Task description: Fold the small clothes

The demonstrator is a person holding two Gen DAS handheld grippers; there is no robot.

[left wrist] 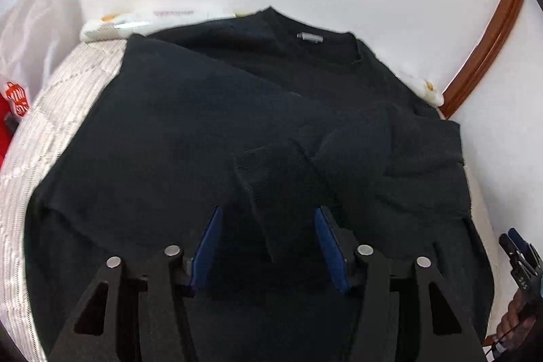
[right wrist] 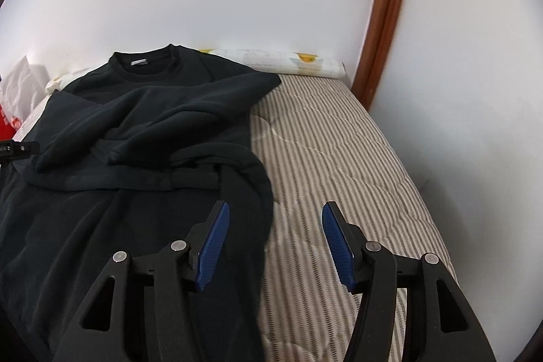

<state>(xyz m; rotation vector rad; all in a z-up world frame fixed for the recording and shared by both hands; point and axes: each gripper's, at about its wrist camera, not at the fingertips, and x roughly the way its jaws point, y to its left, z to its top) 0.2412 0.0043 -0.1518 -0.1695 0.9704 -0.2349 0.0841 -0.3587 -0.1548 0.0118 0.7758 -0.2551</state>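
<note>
A black sweater lies flat on a striped bed, collar and grey label toward the wall. Both sleeves are folded in across its body; one ribbed cuff lies just ahead of my left gripper, which is open and empty above the lower body. In the right wrist view the sweater fills the left half. My right gripper is open and empty above the sweater's right edge, its left finger over cloth and its right finger over bare mattress. The right gripper also shows at the left wrist view's right edge.
The striped mattress runs along a white wall on the right. A rolled printed pillow lies at the head end. A brown wooden door frame stands at the far right. White and red bags sit to the left.
</note>
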